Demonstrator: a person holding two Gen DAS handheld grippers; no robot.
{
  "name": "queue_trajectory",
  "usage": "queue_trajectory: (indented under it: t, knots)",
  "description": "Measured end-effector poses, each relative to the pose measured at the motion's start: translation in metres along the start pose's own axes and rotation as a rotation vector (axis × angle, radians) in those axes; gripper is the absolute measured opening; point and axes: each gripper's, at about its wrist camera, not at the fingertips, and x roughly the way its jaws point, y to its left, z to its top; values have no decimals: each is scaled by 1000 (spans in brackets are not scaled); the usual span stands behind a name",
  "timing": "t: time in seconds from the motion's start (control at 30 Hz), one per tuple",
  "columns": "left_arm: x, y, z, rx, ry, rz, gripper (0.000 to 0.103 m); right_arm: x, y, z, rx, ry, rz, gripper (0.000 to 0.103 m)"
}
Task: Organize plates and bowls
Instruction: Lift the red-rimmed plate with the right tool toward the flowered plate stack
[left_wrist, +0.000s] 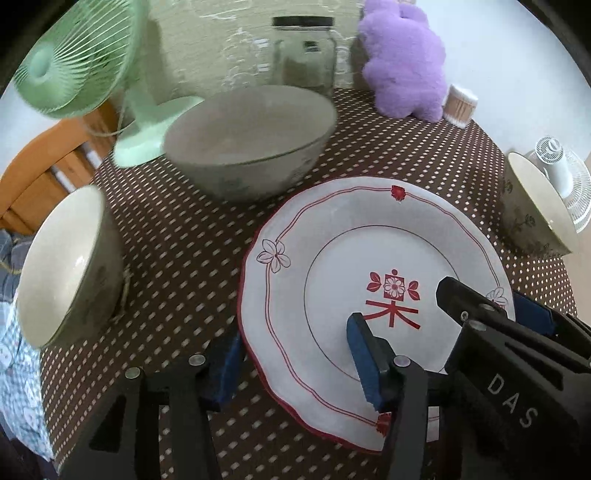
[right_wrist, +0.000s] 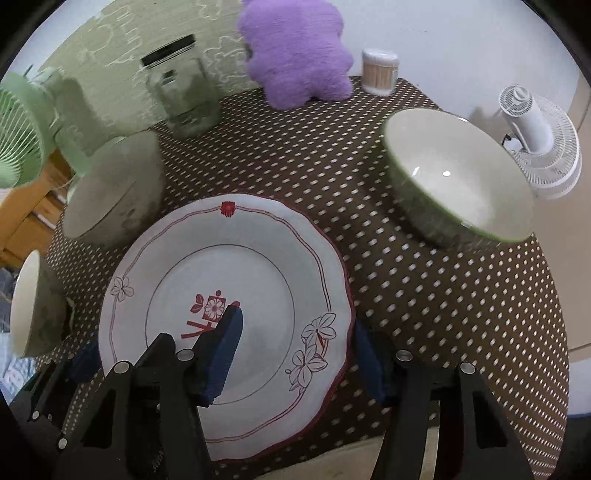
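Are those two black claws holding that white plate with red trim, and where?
Seemingly yes: the white scalloped plate is straddled at opposite rims, left gripper on one edge, right gripper on the other; actual pad contact cannot be confirmed.

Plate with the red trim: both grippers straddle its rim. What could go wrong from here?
The left gripper and right gripper span only opposite edges of the plate; an uneven lift could tilt or drop it.
The grey bowl sits close behind the plate; pushing forward could knock it.
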Motion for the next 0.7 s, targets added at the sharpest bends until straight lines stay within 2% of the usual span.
queue_trajectory:
  t: [0.37, 0.53, 0.7]
  knots:
    - [-22, 41, -31, -40, 22, 48, 55, -12, 42, -30, -38, 42, 41, 62]
    - [-28, 55, -44, -68, 53, 52, 55, -16, 56, -43, -68, 63, 58, 62]
    - [-19, 63, -48, -99, 95, 32, 55, -10, 61, -51, -87, 98, 70, 62]
